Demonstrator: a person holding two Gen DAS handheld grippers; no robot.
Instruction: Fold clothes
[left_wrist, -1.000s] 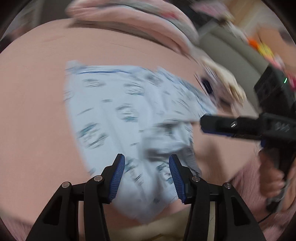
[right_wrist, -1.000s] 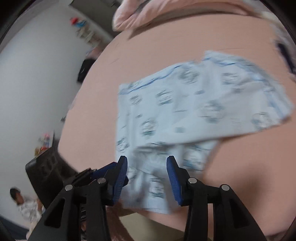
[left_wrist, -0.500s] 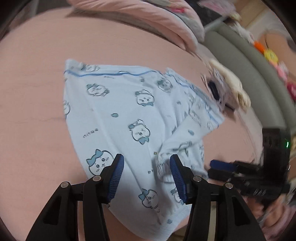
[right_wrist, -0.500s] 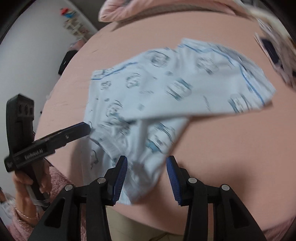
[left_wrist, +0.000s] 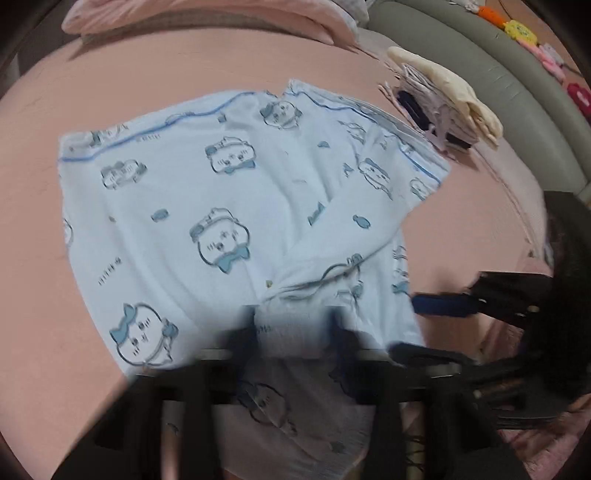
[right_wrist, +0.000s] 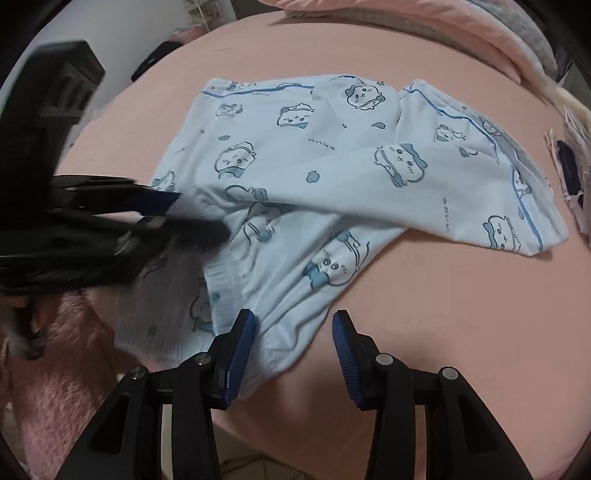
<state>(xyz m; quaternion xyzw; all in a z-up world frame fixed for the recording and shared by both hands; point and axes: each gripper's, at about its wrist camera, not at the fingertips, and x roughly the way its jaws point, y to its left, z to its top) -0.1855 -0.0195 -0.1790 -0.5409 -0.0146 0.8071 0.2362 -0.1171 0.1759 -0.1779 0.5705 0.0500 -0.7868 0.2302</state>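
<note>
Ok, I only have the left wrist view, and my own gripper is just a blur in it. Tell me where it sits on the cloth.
Observer: In the right wrist view the left gripper comes in from the left, fingers apart, at the near left part of the pale blue cartoon-print garment.
Operator: Now give me the right gripper's state.
Observer: The right gripper is open. The garment's near edge lies against its left finger, and there is bare pink bedsheet by the other.
Operator: Report the waistband.
Observer: The gathered elastic waistband lies crumpled just ahead of that left finger.
</note>
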